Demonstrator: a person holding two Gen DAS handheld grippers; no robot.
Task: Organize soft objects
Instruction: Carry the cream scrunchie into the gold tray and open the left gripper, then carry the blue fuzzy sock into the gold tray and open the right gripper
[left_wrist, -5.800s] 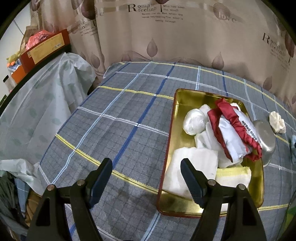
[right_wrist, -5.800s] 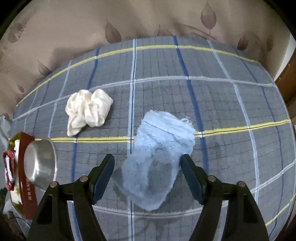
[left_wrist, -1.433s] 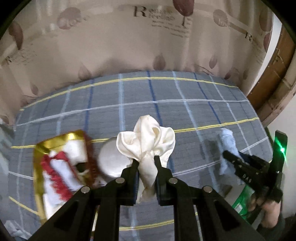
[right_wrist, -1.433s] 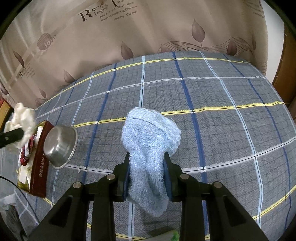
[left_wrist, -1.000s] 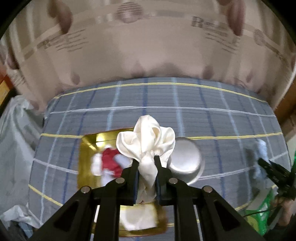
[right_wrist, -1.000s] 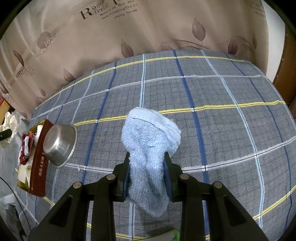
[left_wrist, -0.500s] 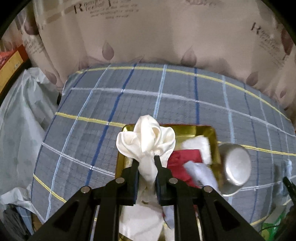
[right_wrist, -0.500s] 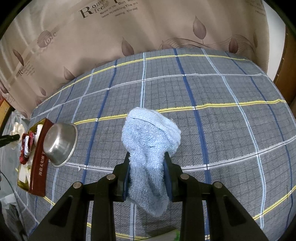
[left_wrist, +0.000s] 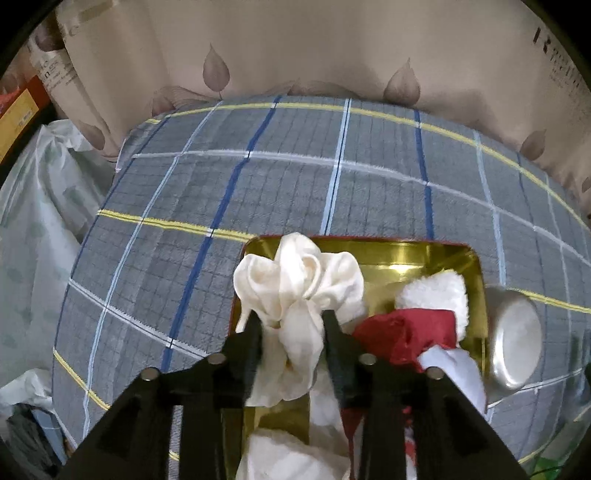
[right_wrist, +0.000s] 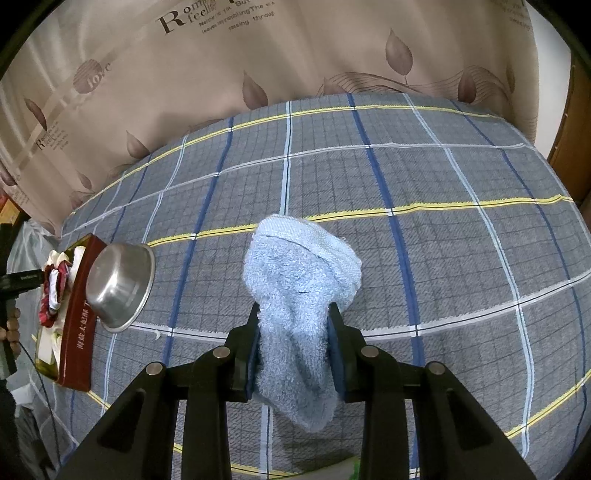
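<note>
- The left gripper (left_wrist: 291, 325) had its jaws clenched on a cream satin cloth (left_wrist: 295, 288), which bunched up ahead of the jaws and hung down between them.
- Directly beneath and ahead of those jaws lay a gold tray (left_wrist: 406, 254) with a red outer rim, resting on the grey plaid surface (left_wrist: 258, 177).
- In the tray, just right of the left jaws, sat a red-and-white fabric piece (left_wrist: 410, 332) and a fluffy white item (left_wrist: 432, 291); more white cloth (left_wrist: 288, 458) lay under the gripper body.
- A steel bowl (left_wrist: 513, 343) lay tipped on its side, touching the tray's right edge.
- The right gripper (right_wrist: 293, 314) had its jaws clamped on a light blue towel (right_wrist: 299, 273), held above the surface with its lower end dangling below the jaws.
- Well to the left of the right jaws stood the same bowl and tray.
- A leaf-printed curtain (right_wrist: 258, 55) hung behind the surface.
</note>
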